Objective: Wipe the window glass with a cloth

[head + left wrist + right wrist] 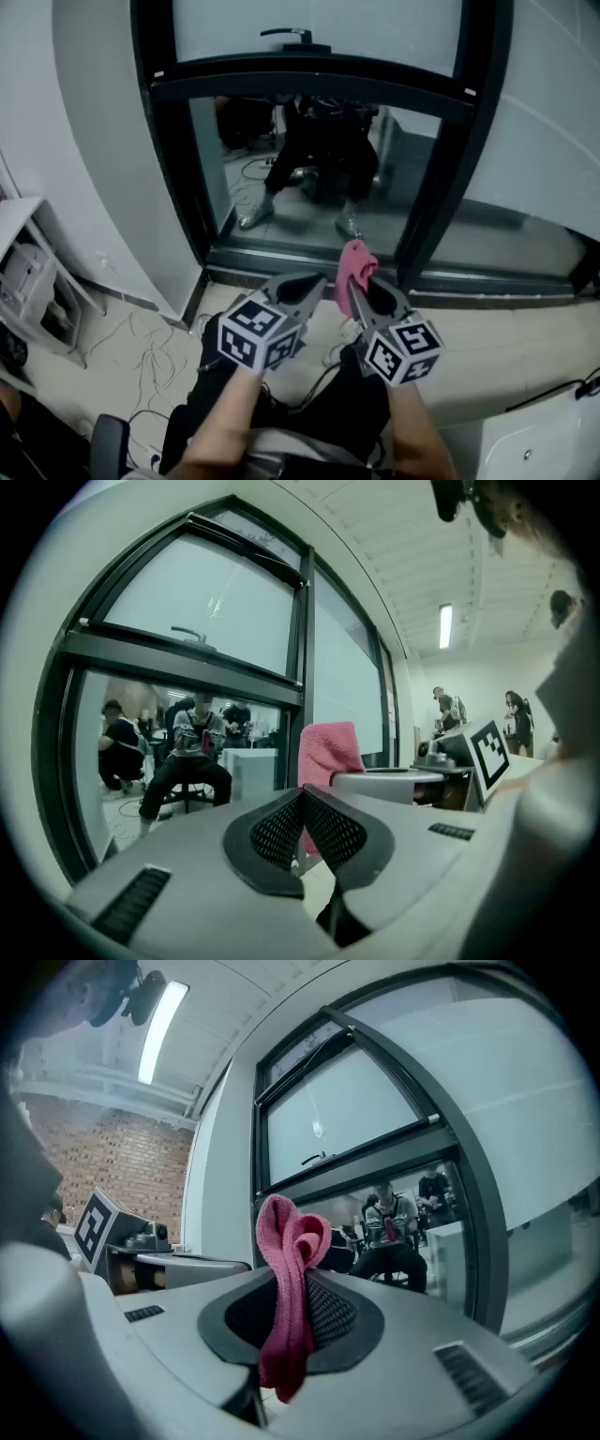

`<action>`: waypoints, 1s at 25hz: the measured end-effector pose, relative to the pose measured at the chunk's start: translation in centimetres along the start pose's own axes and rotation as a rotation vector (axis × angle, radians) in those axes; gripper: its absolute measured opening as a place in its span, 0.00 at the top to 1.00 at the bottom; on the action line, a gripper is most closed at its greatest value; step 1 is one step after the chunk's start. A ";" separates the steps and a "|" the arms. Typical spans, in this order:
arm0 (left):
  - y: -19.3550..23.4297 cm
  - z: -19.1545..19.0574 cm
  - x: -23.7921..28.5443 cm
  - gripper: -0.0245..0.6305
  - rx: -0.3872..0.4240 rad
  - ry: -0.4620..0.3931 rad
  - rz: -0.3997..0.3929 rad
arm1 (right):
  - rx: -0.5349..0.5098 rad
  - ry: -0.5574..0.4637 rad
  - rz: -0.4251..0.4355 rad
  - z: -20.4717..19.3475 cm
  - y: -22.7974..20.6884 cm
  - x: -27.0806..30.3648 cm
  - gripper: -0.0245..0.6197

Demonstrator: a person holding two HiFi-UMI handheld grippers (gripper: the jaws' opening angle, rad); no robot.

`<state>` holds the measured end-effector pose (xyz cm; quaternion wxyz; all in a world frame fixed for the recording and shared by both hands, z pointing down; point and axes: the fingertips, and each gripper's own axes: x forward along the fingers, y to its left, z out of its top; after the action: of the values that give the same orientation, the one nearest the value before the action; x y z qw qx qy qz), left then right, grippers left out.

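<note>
A black-framed window (314, 150) stands in front of me, its lower pane of glass (309, 202) mirroring a seated person. My right gripper (364, 295) is shut on a pink cloth (354, 264), which sticks up in a folded loop between its jaws (286, 1269) and hangs below them. The cloth is held just short of the window's bottom sill. My left gripper (302, 289) sits beside it on the left, jaws shut with nothing between them (302, 829). From the left gripper view the pink cloth (326, 752) shows just beyond the left jaws.
A handle (289, 35) sits on the upper window sash. Cables (141, 352) lie on the tiled floor at lower left, beside a white rack (33, 281). A white cabinet corner (544, 436) is at lower right. A curved white wall (98, 159) flanks the window.
</note>
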<state>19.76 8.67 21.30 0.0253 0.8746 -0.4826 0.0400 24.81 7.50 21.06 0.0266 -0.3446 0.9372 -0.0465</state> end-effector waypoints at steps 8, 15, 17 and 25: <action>1.8 0.5 2.1 0.96 0.002 0.023 -0.020 | 0.022 -0.001 -0.023 0.3 -2.5 2.4 0.86; 7.2 0.9 5.7 0.96 -0.013 0.039 -0.006 | 0.026 -0.011 -0.021 1.6 -5.4 7.2 0.86; 8.6 1.4 6.7 0.96 -0.011 0.030 -0.007 | 0.018 -0.019 -0.021 2.3 -6.0 8.6 0.86; 11.6 3.1 10.2 0.96 0.008 0.004 -0.045 | -0.021 -0.042 -0.058 4.6 -8.6 12.3 0.86</action>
<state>15.51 -6.34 19.24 0.0239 0.8853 -0.4624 0.0431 21.37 -7.26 17.17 0.0414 -0.3728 0.9265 -0.0300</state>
